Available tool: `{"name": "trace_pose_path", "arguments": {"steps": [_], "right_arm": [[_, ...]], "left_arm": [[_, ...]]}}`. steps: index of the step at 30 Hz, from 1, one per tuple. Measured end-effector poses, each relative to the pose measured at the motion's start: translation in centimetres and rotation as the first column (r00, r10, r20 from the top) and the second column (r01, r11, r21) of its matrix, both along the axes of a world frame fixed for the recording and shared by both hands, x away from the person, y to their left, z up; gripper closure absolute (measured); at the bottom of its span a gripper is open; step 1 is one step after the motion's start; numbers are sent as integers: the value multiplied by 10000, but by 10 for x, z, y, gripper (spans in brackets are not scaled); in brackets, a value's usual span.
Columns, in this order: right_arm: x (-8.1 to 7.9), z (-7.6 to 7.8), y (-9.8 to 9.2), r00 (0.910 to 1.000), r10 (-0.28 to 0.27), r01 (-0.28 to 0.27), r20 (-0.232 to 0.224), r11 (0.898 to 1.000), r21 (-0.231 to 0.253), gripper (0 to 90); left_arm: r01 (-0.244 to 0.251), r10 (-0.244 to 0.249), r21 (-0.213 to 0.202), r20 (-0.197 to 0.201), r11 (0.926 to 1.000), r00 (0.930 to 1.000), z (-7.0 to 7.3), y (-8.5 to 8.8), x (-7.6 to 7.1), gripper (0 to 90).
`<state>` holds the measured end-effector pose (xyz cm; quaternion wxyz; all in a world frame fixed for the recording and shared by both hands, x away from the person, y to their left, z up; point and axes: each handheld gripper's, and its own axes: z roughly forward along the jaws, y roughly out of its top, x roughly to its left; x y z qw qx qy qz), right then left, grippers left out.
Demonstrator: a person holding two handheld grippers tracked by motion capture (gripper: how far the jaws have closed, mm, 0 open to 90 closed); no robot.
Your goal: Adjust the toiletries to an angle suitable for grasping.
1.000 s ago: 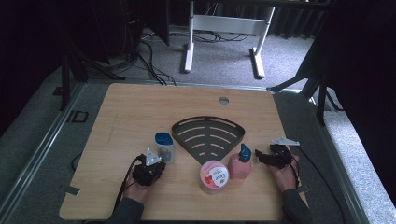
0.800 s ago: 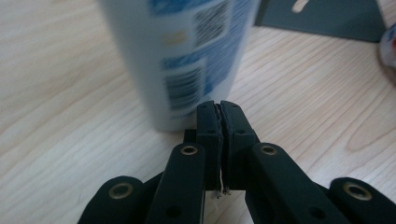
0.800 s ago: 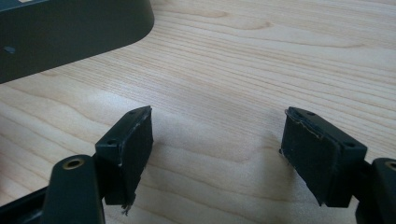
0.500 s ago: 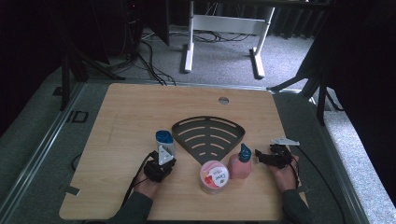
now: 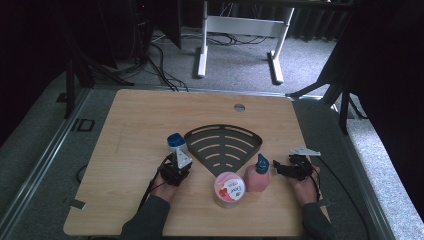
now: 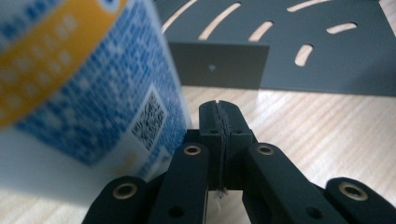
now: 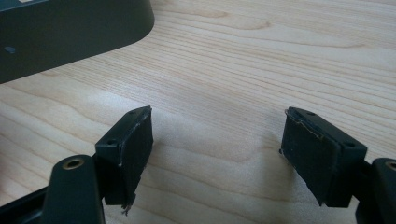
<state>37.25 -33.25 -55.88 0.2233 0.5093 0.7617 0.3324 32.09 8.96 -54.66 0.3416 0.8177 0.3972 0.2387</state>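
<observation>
High view has the left gripper [image 5: 179, 161] low on the table [image 5: 135, 120], jaws pressed together on nothing, nose right beside the blue-capped bottle [image 5: 176, 143] by the rack [image 5: 223, 145]. Right gripper [image 5: 283, 169] rests near the pink bottle [image 5: 257, 176], jaws spread, empty.

A lab-style recording room: a wooden table [image 5: 150, 115] stands on grey carpet [image 5: 310, 65], with cables [image 5: 160, 60] and white desk legs [image 5: 202, 45] beyond its far edge.
</observation>
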Motion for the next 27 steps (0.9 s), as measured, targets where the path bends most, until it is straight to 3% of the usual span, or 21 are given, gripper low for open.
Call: {"name": "trace_pose_path", "arguments": {"steps": [12, 19, 20, 22, 24, 27], "right_arm": [[0, 0, 0, 10000, 0, 0, -8, 10000, 0, 246], [0, 0, 0, 10000, 3, -3, 1, 10000, 7, 246], [0, 0, 0, 10000, 2, -2, 2, 10000, 10, 246], [0, 0, 0, 10000, 7, -7, 2, 10000, 9, 246], [0, 0, 0, 10000, 7, -7, 1, 10000, 6, 246], [0, 0, 0, 10000, 8, -8, 2, 10000, 3, 246]], "left_arm": [[-99, 102, 293, -110, 9995, 9999, -2, -3, 17, 894], [25, -23, 699, -23, 9976, 10000, -3, -6, 9, 871], [-108, 83, 1000, 253, 9949, 9996, -3, -6, 3, 877], [-185, 121, 1115, 585, 9936, 9982, -4, -3, -4, 896], [-306, 137, 1743, 971, 9842, 9952, -5, -3, -8, 900], [-385, 158, 2053, 1110, 9779, 9937, -8, -3, -6, 900]]}}
